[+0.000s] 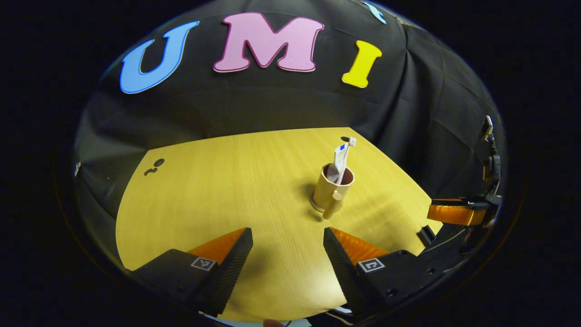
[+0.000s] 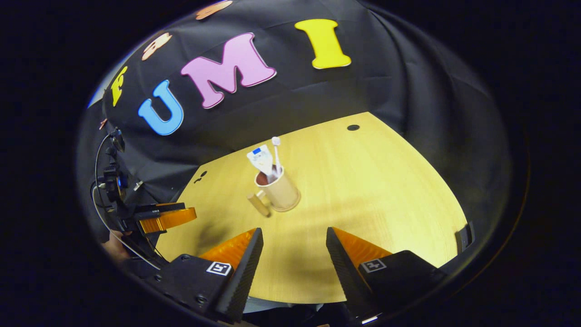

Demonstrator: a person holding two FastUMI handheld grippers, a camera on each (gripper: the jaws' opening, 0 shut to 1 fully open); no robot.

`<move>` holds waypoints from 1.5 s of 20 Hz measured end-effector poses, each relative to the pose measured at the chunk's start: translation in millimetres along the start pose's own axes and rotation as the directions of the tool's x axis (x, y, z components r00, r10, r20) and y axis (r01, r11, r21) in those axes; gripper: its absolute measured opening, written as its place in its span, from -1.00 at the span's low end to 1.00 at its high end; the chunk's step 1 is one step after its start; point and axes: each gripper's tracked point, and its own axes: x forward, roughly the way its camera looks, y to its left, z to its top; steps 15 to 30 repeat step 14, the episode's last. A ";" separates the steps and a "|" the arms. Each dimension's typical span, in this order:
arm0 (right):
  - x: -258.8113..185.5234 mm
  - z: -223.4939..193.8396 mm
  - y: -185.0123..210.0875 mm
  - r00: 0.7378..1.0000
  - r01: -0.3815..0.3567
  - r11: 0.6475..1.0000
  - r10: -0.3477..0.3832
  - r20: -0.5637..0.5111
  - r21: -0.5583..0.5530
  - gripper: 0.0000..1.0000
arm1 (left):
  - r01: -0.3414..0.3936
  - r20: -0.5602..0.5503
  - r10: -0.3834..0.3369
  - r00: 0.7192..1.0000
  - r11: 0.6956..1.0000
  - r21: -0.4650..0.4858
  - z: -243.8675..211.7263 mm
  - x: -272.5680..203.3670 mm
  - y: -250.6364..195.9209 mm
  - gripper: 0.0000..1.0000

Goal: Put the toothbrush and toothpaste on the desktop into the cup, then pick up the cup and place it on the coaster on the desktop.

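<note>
A tan cup [image 1: 327,190] with a side handle stands upright on the wooden desktop [image 1: 218,195], right of centre. A white toothbrush [image 1: 350,146] and a white-and-blue toothpaste tube [image 1: 338,160] stick up out of it. A slightly wider ring at its base may be the coaster; I cannot tell. My left gripper [image 1: 287,234] is open and empty, short of the cup. In the right gripper view the cup [image 2: 282,193], toothbrush [image 2: 275,145] and toothpaste [image 2: 262,159] stand ahead. My right gripper [image 2: 294,232] is also open and empty, apart from the cup.
The right gripper [image 1: 456,213] hovers at the desktop's right edge in the left gripper view; the left gripper [image 2: 165,218], with cables, shows at the left in the right gripper view. Small dark holes [image 1: 156,164] [image 2: 353,127] mark the far desktop. Black cloth walls surround it.
</note>
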 end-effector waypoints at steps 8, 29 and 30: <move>15.3 6.4 51.9 0.998 -0.064 0.995 0.064 -0.005 -0.075 0.93 | -0.066 0.079 0.070 0.994 0.997 -0.050 -3.8 -37.8 29.7 0.95; 19.8 2.1 66.4 0.997 -0.079 0.993 0.077 -0.019 -0.091 0.93 | -0.076 0.058 0.080 0.995 0.995 -0.072 -19.8 -43.2 39.4 0.95; 19.8 2.1 66.4 0.997 -0.079 0.993 0.077 -0.019 -0.091 0.93 | -0.076 0.058 0.080 0.995 0.995 -0.072 -19.8 -43.2 39.4 0.95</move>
